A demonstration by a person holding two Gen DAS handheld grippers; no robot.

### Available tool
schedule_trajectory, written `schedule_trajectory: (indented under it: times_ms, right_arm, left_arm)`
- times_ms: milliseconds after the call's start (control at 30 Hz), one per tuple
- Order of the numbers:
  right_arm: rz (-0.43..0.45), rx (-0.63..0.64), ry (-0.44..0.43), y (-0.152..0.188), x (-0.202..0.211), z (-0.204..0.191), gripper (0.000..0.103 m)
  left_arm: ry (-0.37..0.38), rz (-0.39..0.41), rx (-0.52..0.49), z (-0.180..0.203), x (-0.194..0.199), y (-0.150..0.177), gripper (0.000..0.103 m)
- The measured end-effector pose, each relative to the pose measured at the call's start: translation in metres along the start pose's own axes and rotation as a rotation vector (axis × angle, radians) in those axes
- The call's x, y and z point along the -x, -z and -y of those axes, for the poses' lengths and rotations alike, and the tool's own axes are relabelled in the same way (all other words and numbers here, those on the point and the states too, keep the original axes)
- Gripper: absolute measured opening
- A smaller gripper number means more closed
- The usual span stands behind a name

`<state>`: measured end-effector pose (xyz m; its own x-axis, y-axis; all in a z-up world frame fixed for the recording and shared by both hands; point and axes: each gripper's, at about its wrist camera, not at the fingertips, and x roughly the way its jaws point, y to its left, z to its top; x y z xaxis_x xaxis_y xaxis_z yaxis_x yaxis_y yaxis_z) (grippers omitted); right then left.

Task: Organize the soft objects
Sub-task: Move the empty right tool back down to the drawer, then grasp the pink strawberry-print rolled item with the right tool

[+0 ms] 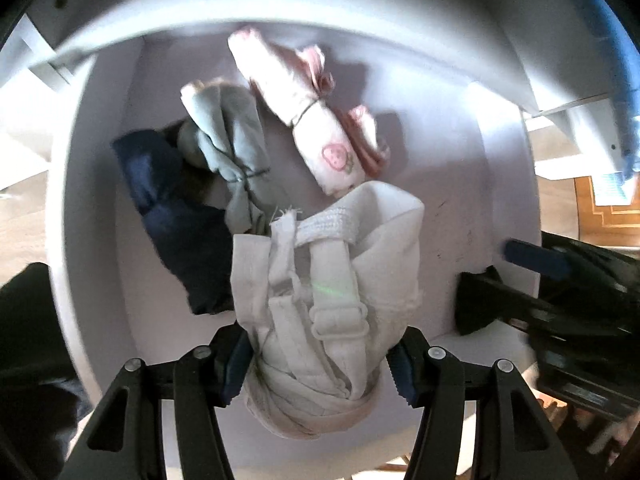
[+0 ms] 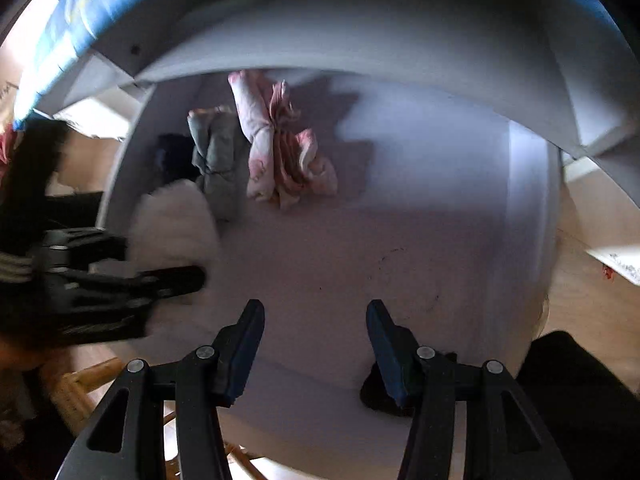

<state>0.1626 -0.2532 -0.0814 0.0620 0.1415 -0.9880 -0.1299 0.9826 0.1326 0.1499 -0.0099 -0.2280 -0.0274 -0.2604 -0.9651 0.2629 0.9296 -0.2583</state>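
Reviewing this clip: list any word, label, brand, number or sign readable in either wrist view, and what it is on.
No readable text in either view.
Pink-and-white bundle: a small pink strawberry-like emblem, a picture, no letters.
White paper at the right edge of the right wrist view: faint marks and a red spot, too small and blurred to read.
White garment held in the left gripper: no label visible.

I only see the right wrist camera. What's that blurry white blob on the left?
Observer: A white garment bundle with straps, pinched in the left gripper.
Operator: Does the pink roll have a picture on it?
Observer: Yes, the pink roll has a strawberry print near one end.
Operator: What's the dark thing by the green one?
Observer: A navy bundle, lying beside the green bundle.
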Motion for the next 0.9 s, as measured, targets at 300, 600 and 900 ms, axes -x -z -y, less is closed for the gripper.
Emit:
schedule_trajectory:
  times_ms: [300, 600, 900]
  right_arm:
    - [0.057, 0.150, 0.092, -0.026, -0.032, -0.033, 0.053]
    - [0.135, 0.273, 0.186, -0.076, -0.060, -0.070, 0.053]
    - [0.032, 0.288, 0.231, -0.102, -0.090, -0.068, 0.044]
  left_arm:
    - [-0.008, 0.097, 0.035, -0.017, 0.051, 0.010, 0.059]
    - [0.070, 0.206, 0.203, -0.055, 0.076, 0.025, 0.059]
    - [0.110, 0.219, 0.234, -0.057, 0.078, 0.024, 0.059]
